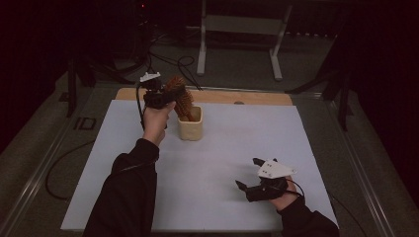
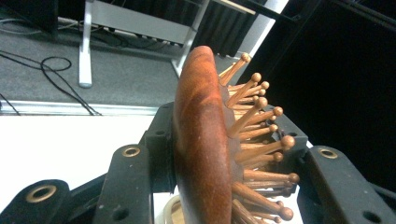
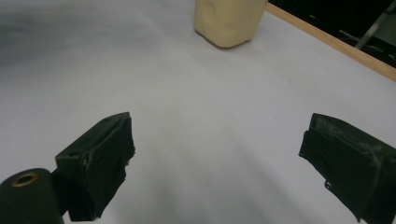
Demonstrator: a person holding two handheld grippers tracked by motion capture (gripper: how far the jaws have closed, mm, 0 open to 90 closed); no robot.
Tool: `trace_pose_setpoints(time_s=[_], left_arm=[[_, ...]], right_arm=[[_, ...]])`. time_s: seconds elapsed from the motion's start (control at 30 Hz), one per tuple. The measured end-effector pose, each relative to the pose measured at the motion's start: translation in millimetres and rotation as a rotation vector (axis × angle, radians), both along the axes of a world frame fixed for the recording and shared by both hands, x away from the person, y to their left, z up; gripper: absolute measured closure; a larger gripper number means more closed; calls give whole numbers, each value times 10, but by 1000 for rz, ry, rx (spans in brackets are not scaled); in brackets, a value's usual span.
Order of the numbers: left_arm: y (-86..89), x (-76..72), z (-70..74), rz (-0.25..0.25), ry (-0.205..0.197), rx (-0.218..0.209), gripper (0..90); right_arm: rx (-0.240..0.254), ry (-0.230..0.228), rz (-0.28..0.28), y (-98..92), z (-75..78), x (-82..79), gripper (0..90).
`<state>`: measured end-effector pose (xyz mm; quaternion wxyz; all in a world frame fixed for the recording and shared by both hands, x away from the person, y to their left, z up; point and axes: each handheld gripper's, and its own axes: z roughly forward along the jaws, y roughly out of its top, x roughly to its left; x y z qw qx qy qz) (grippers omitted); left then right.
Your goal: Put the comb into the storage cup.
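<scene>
Lowering into the cream square holder, the reddish wooden pin-bristle hairbrush sits clamped in the left claw, handle inside; release remains. Right claw rests apart on the white worktop.

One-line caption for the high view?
Left gripper holds a wooden hairbrush upright in a cream cup; right gripper open.

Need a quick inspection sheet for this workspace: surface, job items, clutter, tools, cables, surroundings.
Surface: white sheet on a wooden tabletop, bare apart from the items below.
Job's things: wooden hairbrush, handle end down in the cream cup.
Clutter: nothing seen.
Grippers: left tool shut on the hairbrush; right tool open, held low over the sheet.
Cables: black cables on the floor behind the table.
Surroundings: grey carpet, white frame legs, dark room.
</scene>
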<state>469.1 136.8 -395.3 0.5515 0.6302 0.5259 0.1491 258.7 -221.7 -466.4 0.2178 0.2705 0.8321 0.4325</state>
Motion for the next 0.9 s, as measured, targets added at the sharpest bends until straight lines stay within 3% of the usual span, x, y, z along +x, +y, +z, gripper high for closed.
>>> trace_pose_setpoints(time_s=[0.13,0.4,0.77,0.9], left_arm=[[29,16,-19,-5,6,-15,541],[63,35,-44,-35,13,1,488],[107,27,-4,-11,25,35,299],[153,21,10,-34,27,35,221]], right_arm=[[0,2,3,1,-4,1,82],[-3,6,5,3,-10,4,81],[-1,7,7,3,-7,3,81],[2,9,3,2,-5,5,81]])
